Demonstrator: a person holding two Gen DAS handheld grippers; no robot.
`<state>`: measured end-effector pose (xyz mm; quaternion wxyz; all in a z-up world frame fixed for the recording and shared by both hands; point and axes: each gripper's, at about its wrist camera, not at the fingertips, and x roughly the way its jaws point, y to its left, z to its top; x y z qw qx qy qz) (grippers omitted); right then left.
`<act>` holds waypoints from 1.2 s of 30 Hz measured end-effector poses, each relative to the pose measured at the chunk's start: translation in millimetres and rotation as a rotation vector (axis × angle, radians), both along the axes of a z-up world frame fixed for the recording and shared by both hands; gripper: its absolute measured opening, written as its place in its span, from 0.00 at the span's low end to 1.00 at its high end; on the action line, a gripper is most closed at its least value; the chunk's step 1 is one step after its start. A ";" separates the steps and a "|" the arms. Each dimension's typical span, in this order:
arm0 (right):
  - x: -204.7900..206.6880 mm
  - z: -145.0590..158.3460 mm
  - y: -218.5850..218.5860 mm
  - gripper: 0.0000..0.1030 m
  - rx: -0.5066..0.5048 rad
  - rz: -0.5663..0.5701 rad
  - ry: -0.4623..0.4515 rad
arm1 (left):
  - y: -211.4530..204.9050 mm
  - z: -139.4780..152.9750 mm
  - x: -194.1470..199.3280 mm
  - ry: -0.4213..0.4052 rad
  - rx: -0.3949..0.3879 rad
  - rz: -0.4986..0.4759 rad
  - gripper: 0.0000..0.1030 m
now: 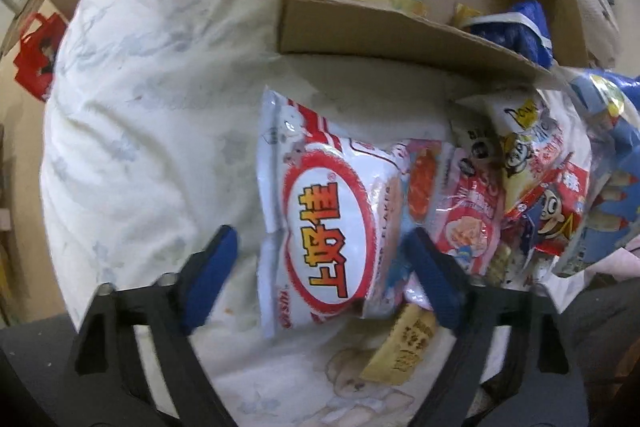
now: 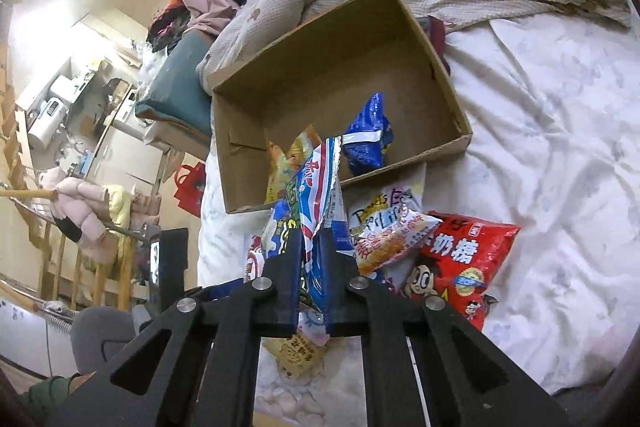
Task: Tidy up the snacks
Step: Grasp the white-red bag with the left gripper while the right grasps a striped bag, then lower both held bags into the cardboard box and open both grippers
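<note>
The right tongs point(image 2: 313, 259) are clamped on a blue-striped snack bag point(image 2: 316, 187) by its thin edge, held before the cardboard box point(image 2: 440, 67) on the bed; it could slip out short of the box. The left tongs point(image 1: 320, 267) stand apart around the white snack bag point(image 1: 320, 227) (pads not pressing yet), so closing off-centre might pinch a neighbouring packet too.

Both wrist views overlook (closely) the cardboard box point(image 1: 400, 35).

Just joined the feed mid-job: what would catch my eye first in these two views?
The right gripper is shut on a blue-and-white snack bag, lifted in front of the cardboard box on the bed. The left gripper hangs open over a white bag with a red oval logo. Beside it lies a heap of packets, a red candy bag brightest among them.
</note>
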<state>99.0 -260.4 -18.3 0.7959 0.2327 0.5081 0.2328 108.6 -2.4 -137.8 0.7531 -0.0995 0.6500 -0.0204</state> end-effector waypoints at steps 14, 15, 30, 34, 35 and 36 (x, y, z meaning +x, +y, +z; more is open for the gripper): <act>-2.0 13.4 9.6 0.07 0.012 0.013 -0.056 | -13.2 61.4 -31.8 -0.205 0.078 -0.109 0.28; -1.9 13.5 9.8 0.07 0.013 0.013 -0.057 | -11.7 67.1 -34.3 -0.223 0.089 -0.105 0.28; 3.8 44.2 -4.2 0.07 0.074 -0.037 -0.121 | 14.2 155.7 -56.1 -0.441 0.149 -0.060 0.28; 14.8 57.4 -4.0 0.07 0.066 -0.044 -0.141 | 16.1 169.5 -38.0 -0.463 0.120 -0.048 0.28; 17.5 59.9 -3.9 0.07 0.062 -0.045 -0.145 | 16.1 175.1 -32.1 -0.471 0.109 -0.047 0.28; 22.0 63.5 -4.5 0.07 0.060 -0.049 -0.151 | 15.8 179.1 -28.7 -0.476 0.104 -0.048 0.28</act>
